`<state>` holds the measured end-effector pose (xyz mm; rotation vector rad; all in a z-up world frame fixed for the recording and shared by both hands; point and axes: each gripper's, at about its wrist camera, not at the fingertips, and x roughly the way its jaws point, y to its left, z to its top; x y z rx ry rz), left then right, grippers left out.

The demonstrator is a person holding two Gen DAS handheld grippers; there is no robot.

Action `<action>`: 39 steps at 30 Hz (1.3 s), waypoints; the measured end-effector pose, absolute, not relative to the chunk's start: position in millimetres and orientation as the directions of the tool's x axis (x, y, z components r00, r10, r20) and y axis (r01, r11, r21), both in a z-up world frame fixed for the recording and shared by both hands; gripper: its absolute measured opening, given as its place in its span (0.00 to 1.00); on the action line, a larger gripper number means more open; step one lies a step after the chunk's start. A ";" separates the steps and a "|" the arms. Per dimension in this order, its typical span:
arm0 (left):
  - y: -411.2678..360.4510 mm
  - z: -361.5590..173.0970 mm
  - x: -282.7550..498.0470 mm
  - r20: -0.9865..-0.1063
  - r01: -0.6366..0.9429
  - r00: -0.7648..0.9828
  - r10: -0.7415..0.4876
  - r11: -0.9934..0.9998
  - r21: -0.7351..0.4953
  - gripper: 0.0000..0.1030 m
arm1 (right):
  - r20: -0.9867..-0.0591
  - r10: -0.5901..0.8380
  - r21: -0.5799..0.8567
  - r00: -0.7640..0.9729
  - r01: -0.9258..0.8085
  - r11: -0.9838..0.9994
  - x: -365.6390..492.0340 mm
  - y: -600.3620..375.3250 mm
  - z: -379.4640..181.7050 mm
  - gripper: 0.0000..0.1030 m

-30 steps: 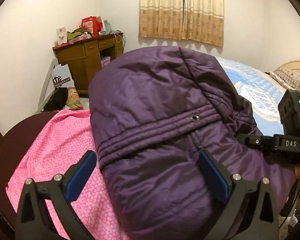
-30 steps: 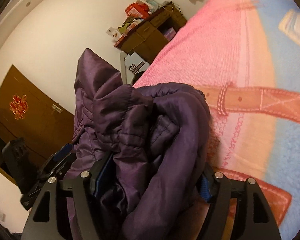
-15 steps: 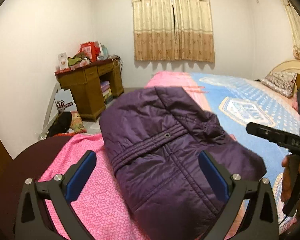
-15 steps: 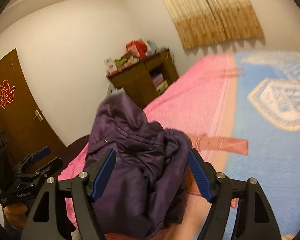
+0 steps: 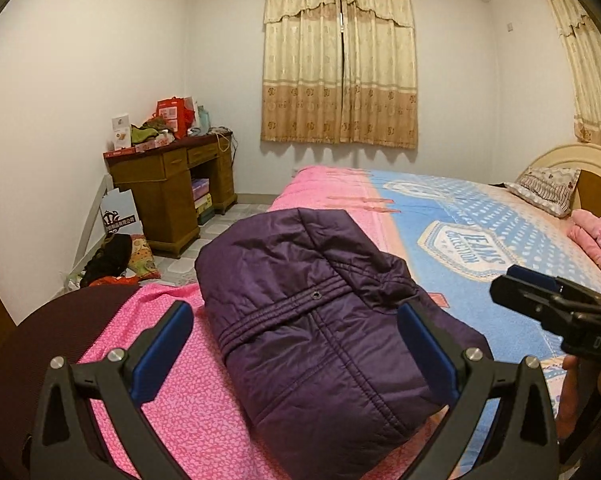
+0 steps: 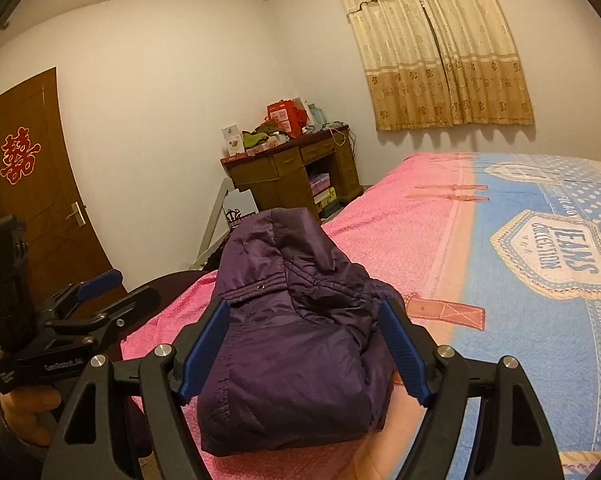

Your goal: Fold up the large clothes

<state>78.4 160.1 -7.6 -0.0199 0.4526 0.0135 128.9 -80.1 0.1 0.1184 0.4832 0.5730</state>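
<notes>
A purple quilted jacket (image 5: 320, 320) lies folded into a compact bundle on the pink end of the bed (image 5: 180, 408); it also shows in the right wrist view (image 6: 296, 344). My left gripper (image 5: 296, 356) is open and empty, held back above the bundle's near end. My right gripper (image 6: 306, 354) is open and empty, held back from the bundle's other side. Each gripper shows in the other's view: the right one (image 5: 556, 312) and the left one (image 6: 88, 300).
The bed's blue blanket (image 5: 480, 248) stretches right toward a pillow (image 5: 548, 190) and headboard. A cluttered wooden desk (image 5: 172, 184) stands by the far left wall, with bags on the floor (image 5: 116, 260). A brown door (image 6: 24, 208) is at left. Curtains (image 5: 338, 68) hang behind.
Both grippers have let go of the jacket and pulled back and up. The jacket now rests folded on the bed, smaller in both views.
</notes>
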 end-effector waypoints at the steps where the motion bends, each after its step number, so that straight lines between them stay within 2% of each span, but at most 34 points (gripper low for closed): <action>1: 159.8 -8.1 77.9 -0.440 -0.014 0.898 0.005 1.000 -0.018 1.00 | -0.405 0.545 0.239 0.734 -0.490 0.838 126.2 -81.2 1.2 0.75; 14: 156.2 -0.6 71.0 -0.422 0.000 0.906 -0.013 0.999 -0.032 1.00 | -0.399 0.540 0.201 0.741 -0.504 0.840 104.9 -73.8 8.1 0.75; 27: 156.3 0.6 72.7 -0.446 0.002 0.895 -0.023 0.999 -0.047 1.00 | -0.391 0.538 0.208 0.747 -0.497 0.842 101.6 -79.3 8.4 0.75; 39: 143.9 9.7 66.1 -0.411 -0.009 0.911 0.030 0.999 0.053 1.00 | -0.311 0.526 0.196 0.792 -0.488 0.851 87.7 -87.0 22.4 0.75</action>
